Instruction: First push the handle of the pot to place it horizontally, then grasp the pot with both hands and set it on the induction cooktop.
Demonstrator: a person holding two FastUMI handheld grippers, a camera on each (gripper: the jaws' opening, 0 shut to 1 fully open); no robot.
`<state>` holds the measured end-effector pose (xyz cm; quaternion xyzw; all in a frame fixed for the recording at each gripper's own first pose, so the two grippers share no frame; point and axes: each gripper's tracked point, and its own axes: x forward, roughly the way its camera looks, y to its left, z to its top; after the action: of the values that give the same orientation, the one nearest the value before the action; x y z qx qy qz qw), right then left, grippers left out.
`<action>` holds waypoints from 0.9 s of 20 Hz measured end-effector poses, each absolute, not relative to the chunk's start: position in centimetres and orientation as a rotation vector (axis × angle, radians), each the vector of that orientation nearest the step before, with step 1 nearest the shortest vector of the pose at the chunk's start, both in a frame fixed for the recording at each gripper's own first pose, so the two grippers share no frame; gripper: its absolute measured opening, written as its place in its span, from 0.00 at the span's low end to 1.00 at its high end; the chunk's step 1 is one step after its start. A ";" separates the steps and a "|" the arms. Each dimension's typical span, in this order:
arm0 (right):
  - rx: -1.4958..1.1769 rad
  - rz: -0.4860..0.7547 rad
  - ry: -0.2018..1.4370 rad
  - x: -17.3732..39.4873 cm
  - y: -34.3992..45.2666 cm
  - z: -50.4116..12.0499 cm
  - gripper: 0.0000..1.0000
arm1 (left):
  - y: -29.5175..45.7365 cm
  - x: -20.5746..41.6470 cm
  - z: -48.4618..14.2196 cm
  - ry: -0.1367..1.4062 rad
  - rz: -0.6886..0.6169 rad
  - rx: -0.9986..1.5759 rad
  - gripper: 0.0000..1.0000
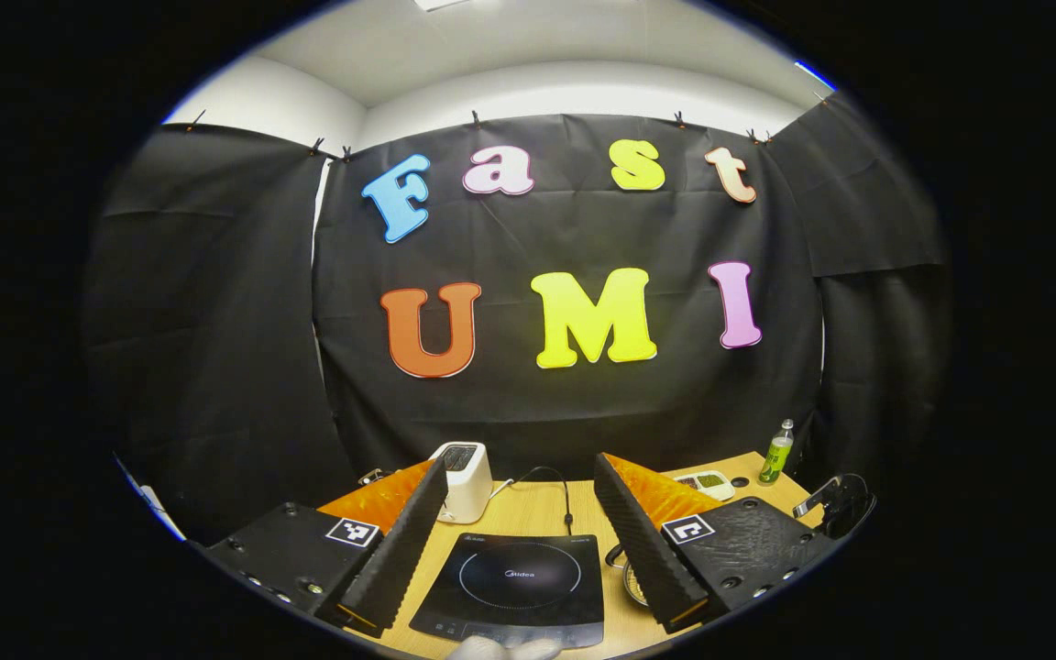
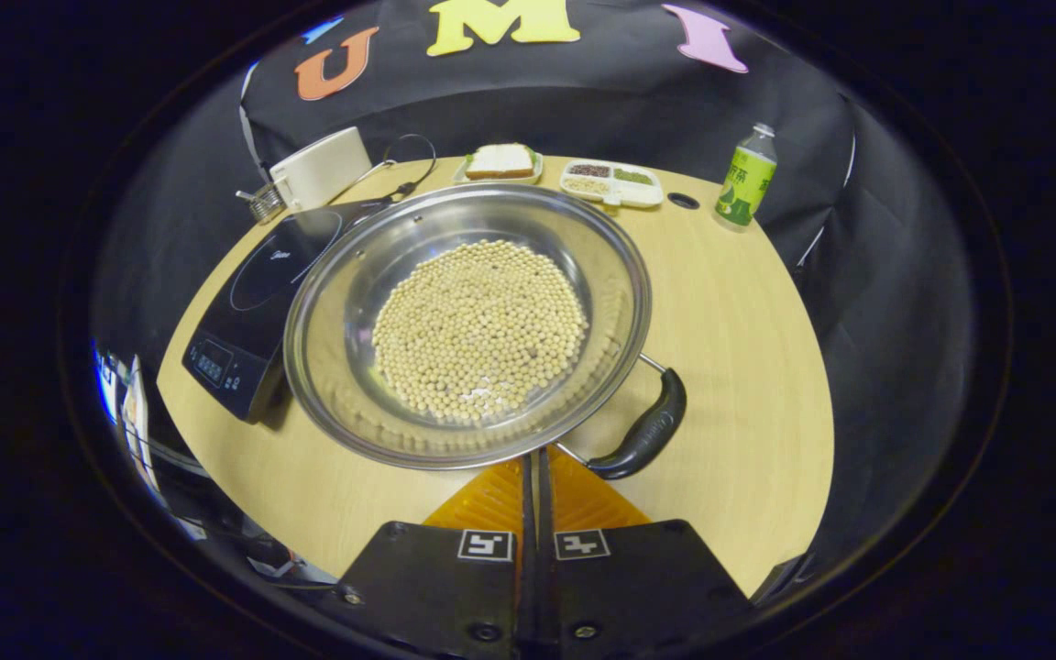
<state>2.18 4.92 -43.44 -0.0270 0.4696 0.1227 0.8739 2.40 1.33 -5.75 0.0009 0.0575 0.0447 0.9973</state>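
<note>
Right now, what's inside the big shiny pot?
The pot holds a round heap of pale beans. They cover the middle of its bottom, so that part is hidden.

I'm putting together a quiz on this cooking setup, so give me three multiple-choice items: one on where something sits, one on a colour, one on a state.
1. Where is the cooktop relative to the pot in the right gripper view?
A. To its left
B. To its right
C. Under it

2. What colour is the pot's handle?
A. Red
B. Black
C. White

3. How do the two grippers stand?
A. Both open
B. Both shut
C. Left gripper open, right gripper shut

Answers:
1 A: the cooktop lies left of the pot, whose rim overlaps its edge.
2 B: the curved grip at the pot's lower right is black.
3 C: the left gripper's fingers are spread wide, while the right gripper's fingers are closed together by the pot's rim.
</note>
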 end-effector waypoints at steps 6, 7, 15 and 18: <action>-0.089 0.225 0.979 4.2 2.0 -43.4 0.04 | 0.5 3.5 -6.2 0.124 0.094 0.001 0.96; -0.092 0.220 0.980 4.6 1.6 -43.4 0.04 | 0.5 3.7 -6.2 0.126 0.097 0.002 0.96; -0.132 0.209 0.979 7.5 -1.3 -43.4 0.04 | -0.4 5.2 -7.1 0.151 0.122 0.008 0.96; -0.149 0.210 0.975 8.9 -2.4 -43.3 0.00 | -0.8 5.7 -7.4 0.163 0.132 0.010 0.96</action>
<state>8.86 -2.38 -43.31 -0.0713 0.4670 0.1004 0.8756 5.71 -0.78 -7.42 0.0050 0.0814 0.0657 0.9945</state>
